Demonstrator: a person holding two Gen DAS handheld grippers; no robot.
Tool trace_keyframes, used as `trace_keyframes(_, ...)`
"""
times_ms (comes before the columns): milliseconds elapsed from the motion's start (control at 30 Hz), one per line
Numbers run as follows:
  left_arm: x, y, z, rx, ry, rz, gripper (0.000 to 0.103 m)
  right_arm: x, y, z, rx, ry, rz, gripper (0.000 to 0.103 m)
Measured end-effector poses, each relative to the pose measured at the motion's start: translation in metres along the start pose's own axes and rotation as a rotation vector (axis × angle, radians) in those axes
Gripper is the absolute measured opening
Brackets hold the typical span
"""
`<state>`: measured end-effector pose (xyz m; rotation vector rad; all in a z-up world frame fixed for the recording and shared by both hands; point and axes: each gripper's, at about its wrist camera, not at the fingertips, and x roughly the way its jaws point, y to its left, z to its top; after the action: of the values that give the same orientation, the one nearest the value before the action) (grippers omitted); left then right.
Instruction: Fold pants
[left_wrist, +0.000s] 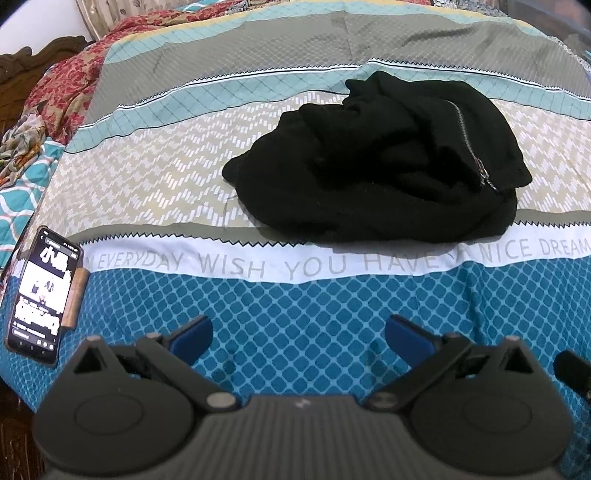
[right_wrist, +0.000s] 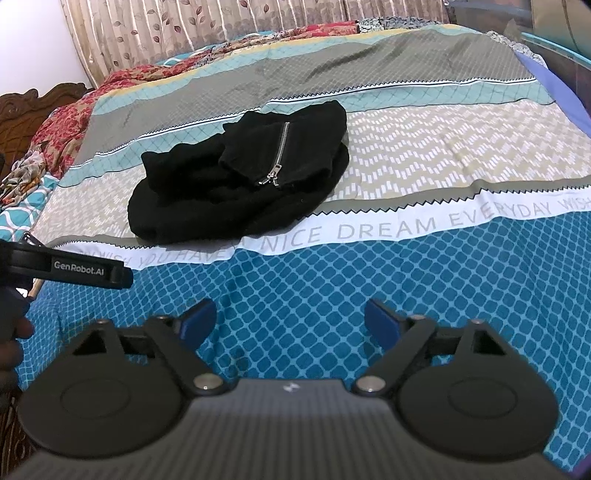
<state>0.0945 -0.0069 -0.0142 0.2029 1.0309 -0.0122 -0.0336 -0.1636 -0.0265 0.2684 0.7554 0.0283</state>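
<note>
Pants (left_wrist: 373, 162) lie bunched on the bed (left_wrist: 295, 314), both grippers (left_wrist: 298, 334) (right_wrist: 290, 319) wide and empty, so a blind pinch probably grabs several layers.

I see the black pants (left_wrist: 373, 162) lying bunched in a rumpled heap on the bed's middle, a silver zipper (left_wrist: 466, 138) exposed on the top fold, right side.

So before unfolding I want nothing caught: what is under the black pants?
The black pants lie bunched on the patterned bedsheet, which shows all around them. Whatever sits beneath the heap is covered.
</note>
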Motion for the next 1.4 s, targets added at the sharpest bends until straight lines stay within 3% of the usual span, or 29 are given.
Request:
trace_keyframes(367,0.007,-0.004,0.001,0.009,0.015,-0.010,0.103,0.004,0.001,0.001,-0.019,-0.001,0.006,0.073)
trace_keyframes(567,0.017,0.013,0.009,-0.071,0.004,-0.086,0.103,0.013,-0.006,0.025,-0.040,-0.027,0.011,0.061)
trace_keyframes(733,0.027,0.028,0.022,-0.156,-0.045,-0.164,0.103,0.037,0.001,0.067,-0.114,-0.099,0.031,0.061)
trace_keyframes(833,0.038,0.033,0.033,-0.184,-0.054,-0.164,0.103,0.063,0.012,0.090,-0.169,-0.110,0.044,0.063)
trace_keyframes(900,0.047,0.039,0.039,-0.210,-0.046,-0.164,0.103,0.083,0.023,0.099,-0.211,-0.092,0.074,0.074)
trace_keyframes(967,0.057,0.043,0.044,-0.231,-0.025,-0.178,0.103,0.104,0.036,0.102,-0.261,-0.067,0.098,0.078)
trace_keyframes(1000,0.062,0.045,0.045,-0.240,-0.012,-0.187,0.103,0.116,0.041,0.103,-0.289,-0.049,0.104,0.074)
trace_keyframes(1033,0.066,0.046,0.046,-0.249,0.004,-0.198,0.103,0.125,0.044,0.103,-0.323,-0.034,0.095,0.062)
trace_keyframes(1067,0.070,0.048,0.047,-0.255,0.017,-0.208,0.103,0.132,0.047,0.105,-0.370,-0.029,0.064,0.020)
trace_keyframes(1100,0.074,0.049,0.048,-0.257,0.025,-0.219,0.103,0.133,0.044,0.109,-0.394,-0.047,0.035,0.014)
trace_keyframes(1233,0.086,0.059,0.050,-0.284,0.035,-0.247,0.103,0.096,-0.013,0.150,-0.240,-0.232,-0.144,0.009)
trace_keyframes(1400,0.108,0.075,0.058,-0.430,0.076,-0.319,0.103,0.056,-0.117,0.191,-0.005,-0.314,-0.415,0.010)
